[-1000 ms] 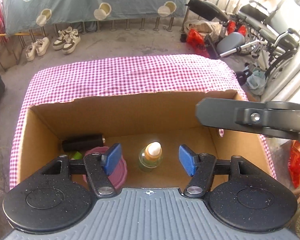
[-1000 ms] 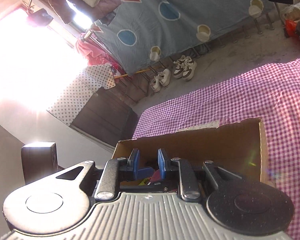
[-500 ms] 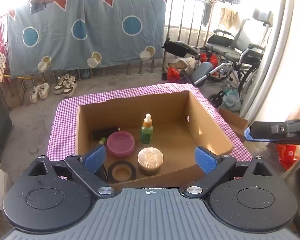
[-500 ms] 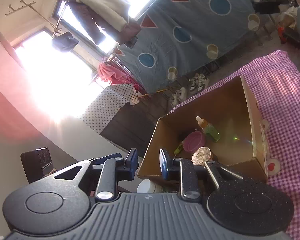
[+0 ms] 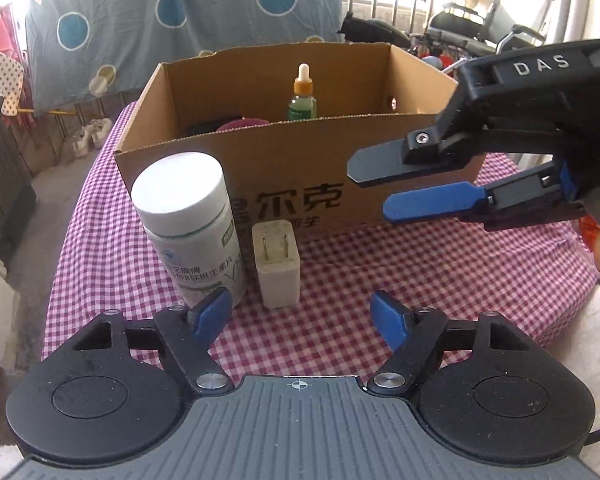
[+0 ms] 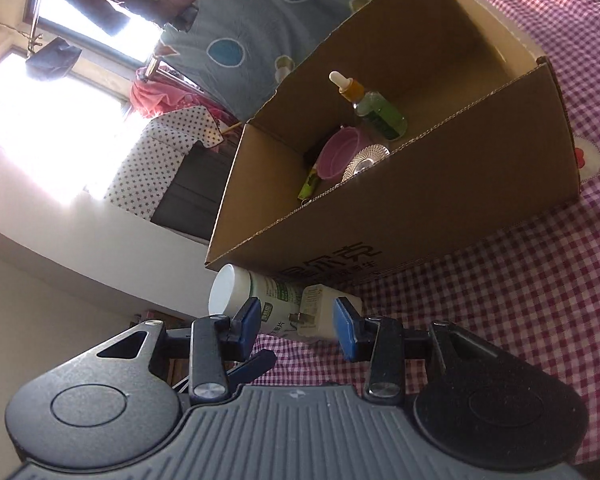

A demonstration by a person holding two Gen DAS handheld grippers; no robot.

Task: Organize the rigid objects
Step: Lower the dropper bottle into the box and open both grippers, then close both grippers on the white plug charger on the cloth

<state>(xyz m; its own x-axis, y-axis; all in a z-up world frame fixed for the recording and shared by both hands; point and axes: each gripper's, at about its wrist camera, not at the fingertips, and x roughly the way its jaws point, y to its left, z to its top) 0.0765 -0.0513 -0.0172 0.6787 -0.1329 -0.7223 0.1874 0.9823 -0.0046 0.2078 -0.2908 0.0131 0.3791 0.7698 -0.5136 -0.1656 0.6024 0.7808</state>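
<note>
Observed two items left outside the cardboard box [image 5: 284,168]: white pill bottle [image 5: 190,228] and white plug adapter [image 5: 276,264], upright on the checked desk cloth [image 5: 420,280], just beside each other, close against the box's front wall. Already inside the box: dropper bottle [image 5: 302,96], pink bowl [image 6: 336,152], a ribbed round lid [image 6: 364,160], a green tube [image 6: 308,184]; other contents hidden by the wall.

Left claw [image 5: 302,316] noted released, spread wide, holding nothing, low above the cloth, short of both items. Right claw [image 6: 296,322] also released and empty, seen in the left view hovering to the right in front of the box; its own view lined up with the adapter between the blue pads.

Judged step in hand: pick-up of the adapter, likely by the right claw, though either could serve.

Notes for doing it well:
- Approached best along the adapter's flat faces, pads square on the sides, not on the prongs.
- Bottle standing just beside; near pad to be slipped into the narrow gap without nudging it, else tipping and rolling likely.
- Closed firmly only once the body sat well within the pads; smooth plastic, slip probable.
- Lifted above the front wall before moving over the box.
- Left claw kept apart to avoid collision.
</note>
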